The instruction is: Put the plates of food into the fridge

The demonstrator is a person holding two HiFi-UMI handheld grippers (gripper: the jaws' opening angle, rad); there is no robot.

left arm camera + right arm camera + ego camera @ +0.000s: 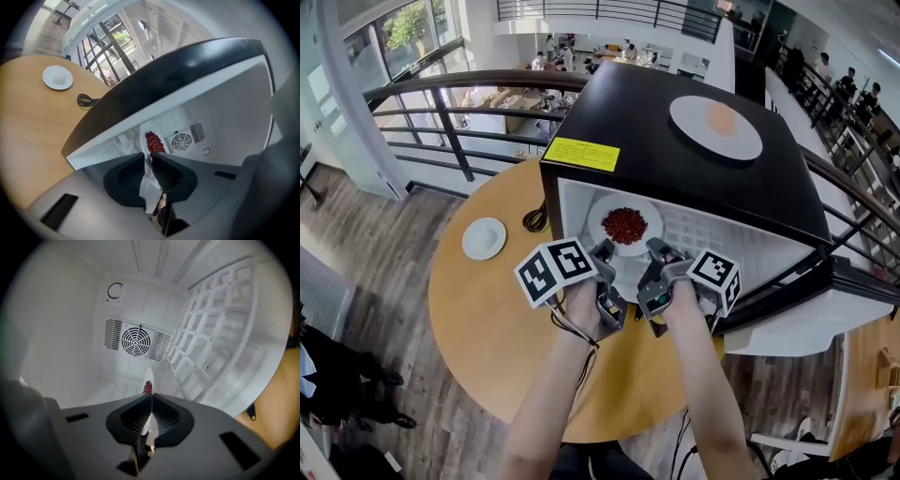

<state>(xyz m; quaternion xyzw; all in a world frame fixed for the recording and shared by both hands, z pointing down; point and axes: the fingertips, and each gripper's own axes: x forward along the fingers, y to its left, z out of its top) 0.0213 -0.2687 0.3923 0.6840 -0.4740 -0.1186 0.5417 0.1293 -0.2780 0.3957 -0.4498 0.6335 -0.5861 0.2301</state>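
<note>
A white plate of red food point(625, 225) is held level just inside the mouth of the black mini fridge point(675, 159). My left gripper point(605, 253) is shut on the plate's near left rim and my right gripper point(659, 251) is shut on its near right rim. In the left gripper view the jaws point(148, 155) pinch the thin rim, with the red food point(153, 142) just beyond. In the right gripper view the jaws point(151, 396) clamp the same plate, seen edge-on, with red food point(148, 387) ahead. A second plate with orange food point(715, 127) lies on the fridge's top.
The fridge stands on a round wooden table point(487, 319), its door point(806, 323) swung open at the right. Inside are a fan grille point(136, 341) and a white wire shelf point(220, 333). A small white dish point(484, 238) and a black cable point(534, 220) lie at the left. A railing curves behind.
</note>
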